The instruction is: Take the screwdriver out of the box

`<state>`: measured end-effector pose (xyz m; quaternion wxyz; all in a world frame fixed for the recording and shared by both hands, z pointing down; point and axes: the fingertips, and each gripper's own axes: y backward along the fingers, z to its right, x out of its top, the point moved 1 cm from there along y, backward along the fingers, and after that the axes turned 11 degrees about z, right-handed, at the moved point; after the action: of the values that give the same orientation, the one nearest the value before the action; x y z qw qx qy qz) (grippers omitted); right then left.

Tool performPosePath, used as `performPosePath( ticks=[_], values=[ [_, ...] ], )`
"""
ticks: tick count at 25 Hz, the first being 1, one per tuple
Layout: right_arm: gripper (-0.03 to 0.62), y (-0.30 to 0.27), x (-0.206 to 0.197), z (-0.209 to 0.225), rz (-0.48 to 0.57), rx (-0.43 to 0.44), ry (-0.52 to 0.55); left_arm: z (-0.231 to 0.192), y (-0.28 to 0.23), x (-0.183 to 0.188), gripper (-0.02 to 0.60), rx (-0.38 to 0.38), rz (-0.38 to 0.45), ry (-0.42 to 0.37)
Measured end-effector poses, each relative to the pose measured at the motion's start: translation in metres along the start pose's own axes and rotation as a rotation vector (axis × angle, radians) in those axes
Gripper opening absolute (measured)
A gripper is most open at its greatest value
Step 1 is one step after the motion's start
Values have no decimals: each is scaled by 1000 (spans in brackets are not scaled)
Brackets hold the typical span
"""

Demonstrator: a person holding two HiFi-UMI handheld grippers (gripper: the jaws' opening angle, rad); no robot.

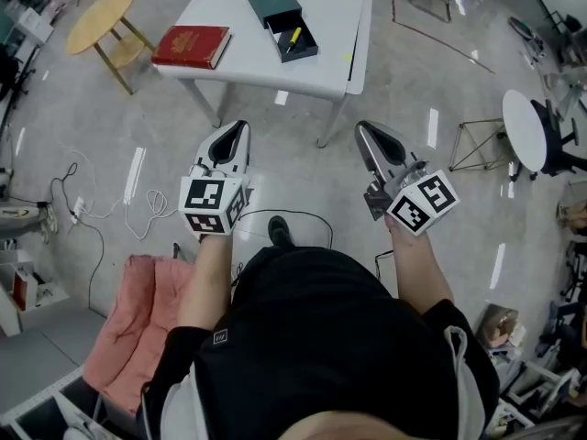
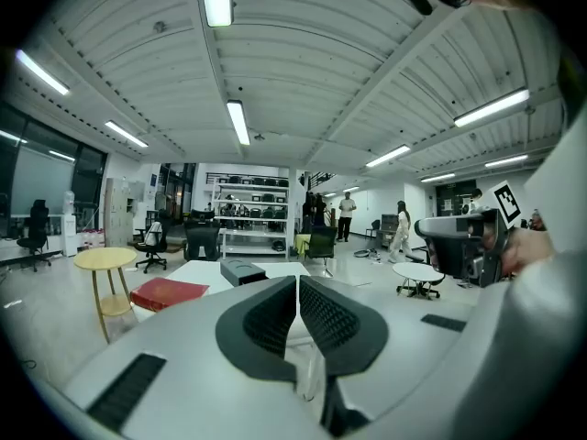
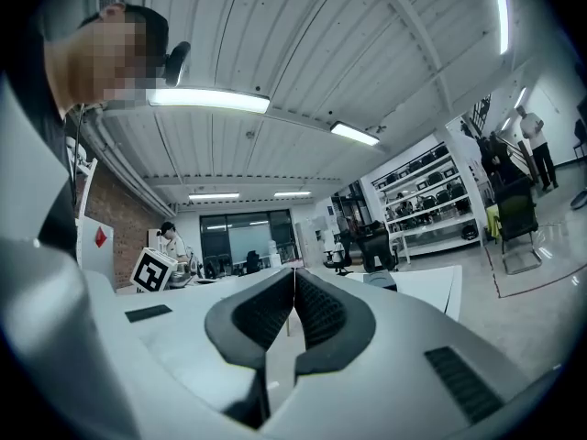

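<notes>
On the white table (image 1: 238, 44) ahead lies a dark green box (image 1: 280, 14) with its black drawer (image 1: 295, 39) pulled out; a yellow-handled screwdriver (image 1: 293, 39) rests inside the drawer. My left gripper (image 1: 240, 125) is held over the floor short of the table, jaws shut with nothing between them. My right gripper (image 1: 359, 126) is level with it on the right, also shut and empty. In the left gripper view the box (image 2: 242, 270) sits on the table beyond the closed jaws (image 2: 298, 282). The right gripper view shows its closed jaws (image 3: 293, 276) and the table edge (image 3: 426, 287).
A red book (image 1: 191, 46) lies on the table's left part (image 2: 168, 292). A round wooden stool (image 1: 103, 21) stands left of the table. Cables and a power strip (image 1: 78, 211) lie on the floor at left, a pink cloth (image 1: 138, 328) behind me, a small round white table (image 1: 525, 128) at right.
</notes>
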<state>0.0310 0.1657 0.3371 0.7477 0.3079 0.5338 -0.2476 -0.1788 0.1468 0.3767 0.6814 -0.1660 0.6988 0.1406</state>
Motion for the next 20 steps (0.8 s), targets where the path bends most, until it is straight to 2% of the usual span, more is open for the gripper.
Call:
performPosePath(
  ticks=[6,10,20],
  values=[
    [29,-62,-10,5,-3,-16,17,-53,-24,1,25,-43,6,7],
    [29,-88,-19,5,-14,-21,15,-80,-33,-3,25,-47,-1,12],
    [29,-116,-29,63,-18,-70,-31,-91,-88,-16,25,-109,-45,1]
  ],
)
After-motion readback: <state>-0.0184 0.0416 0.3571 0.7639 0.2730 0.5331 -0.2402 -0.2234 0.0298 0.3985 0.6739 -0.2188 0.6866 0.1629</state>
